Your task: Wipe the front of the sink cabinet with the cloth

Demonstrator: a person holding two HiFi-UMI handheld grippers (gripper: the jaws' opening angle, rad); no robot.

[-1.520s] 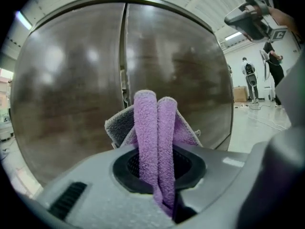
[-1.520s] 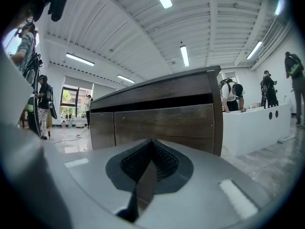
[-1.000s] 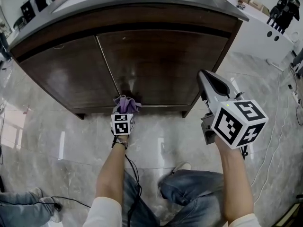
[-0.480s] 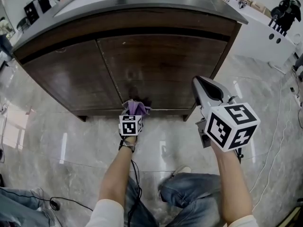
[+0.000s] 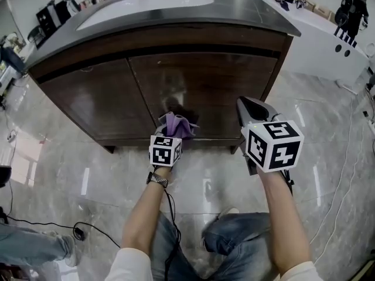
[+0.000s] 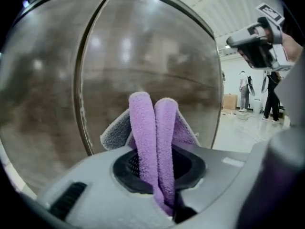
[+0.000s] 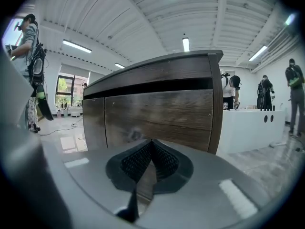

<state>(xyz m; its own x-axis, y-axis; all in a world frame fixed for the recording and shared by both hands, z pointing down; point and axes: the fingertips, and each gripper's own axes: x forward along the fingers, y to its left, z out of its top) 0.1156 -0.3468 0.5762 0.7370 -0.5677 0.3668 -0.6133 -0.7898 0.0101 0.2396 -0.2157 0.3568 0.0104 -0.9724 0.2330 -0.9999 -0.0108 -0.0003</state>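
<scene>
The dark wooden sink cabinet (image 5: 193, 86) stands ahead with two doors under a grey counter. My left gripper (image 5: 174, 126) is shut on a folded purple cloth (image 5: 176, 123), which is pressed against the lower part of the right door near the seam. In the left gripper view the purple cloth (image 6: 153, 142) sticks up between the jaws in two folds, close to the cabinet door (image 6: 157, 66). My right gripper (image 5: 253, 108) hangs shut and empty a little in front of the cabinet's right side; its jaws meet at the tip (image 7: 151, 144) before the cabinet (image 7: 157, 113).
A white sink basin (image 5: 146, 4) is set in the counter. The glossy marble floor (image 5: 70, 174) surrounds the cabinet. A white counter (image 5: 328, 45) stands at the right, cables (image 5: 53, 227) lie on the floor at left, and people (image 7: 290, 94) stand in the background.
My left gripper has carried the cloth rightward and up along the cabinet's lower front, from the door seam onto the right door. The right gripper shifted slightly left.
</scene>
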